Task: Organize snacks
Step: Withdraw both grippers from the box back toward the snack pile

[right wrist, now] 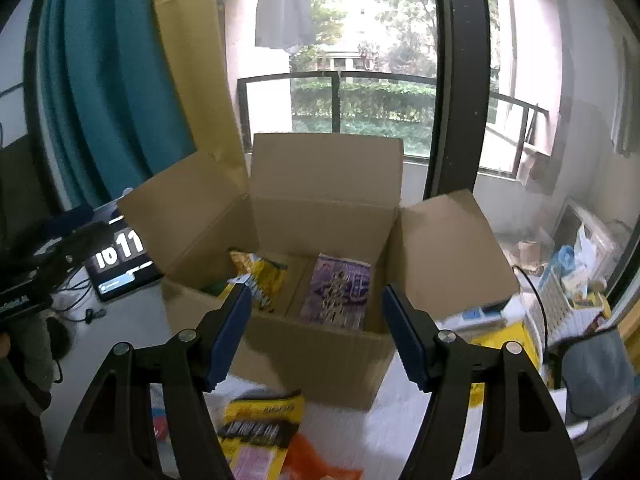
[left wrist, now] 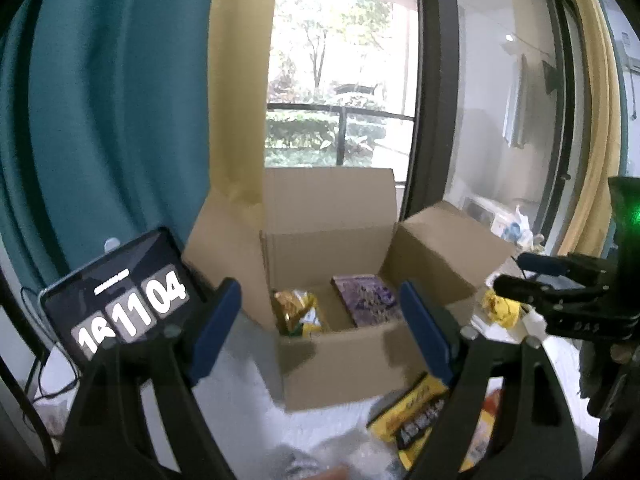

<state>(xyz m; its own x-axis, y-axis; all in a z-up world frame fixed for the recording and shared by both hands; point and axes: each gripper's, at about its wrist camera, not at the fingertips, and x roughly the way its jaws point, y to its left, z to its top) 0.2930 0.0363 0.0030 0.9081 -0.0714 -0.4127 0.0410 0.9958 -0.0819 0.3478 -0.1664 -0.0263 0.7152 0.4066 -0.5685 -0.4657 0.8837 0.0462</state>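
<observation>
Brown cardboard box (right wrist: 320, 344), flaps open, stood on the white table (right wrist: 404, 432) before the window; I logged two snacks on its floor: a purple packet (right wrist: 338, 294) lying flat on the right, a yellow bag (right wrist: 262, 276) tilted on the left, apart from each other.

My left gripper (left wrist: 320, 322): released, blue pads spread, nothing between them. My right gripper (right wrist: 316, 330): likewise released and empty, held just short of the box's near wall.

Left wrist view only: the right gripper (left wrist: 560, 280) seen from the side at the right edge, with a crumpled yellow wrapper (left wrist: 500, 308) beneath it.

Right wrist view only: an orange packet (right wrist: 316, 460) beside the yellow-and-black packet (right wrist: 260, 428) on the table in front of the box, and a cluttered heap at far right.

Both views: a tablet (left wrist: 124, 292) showing clock digits, left of the box.

Hard to read: packet lettering was blurred; the tablet's first digits were cut by my finger; the heap's contents I could not sort.
</observation>
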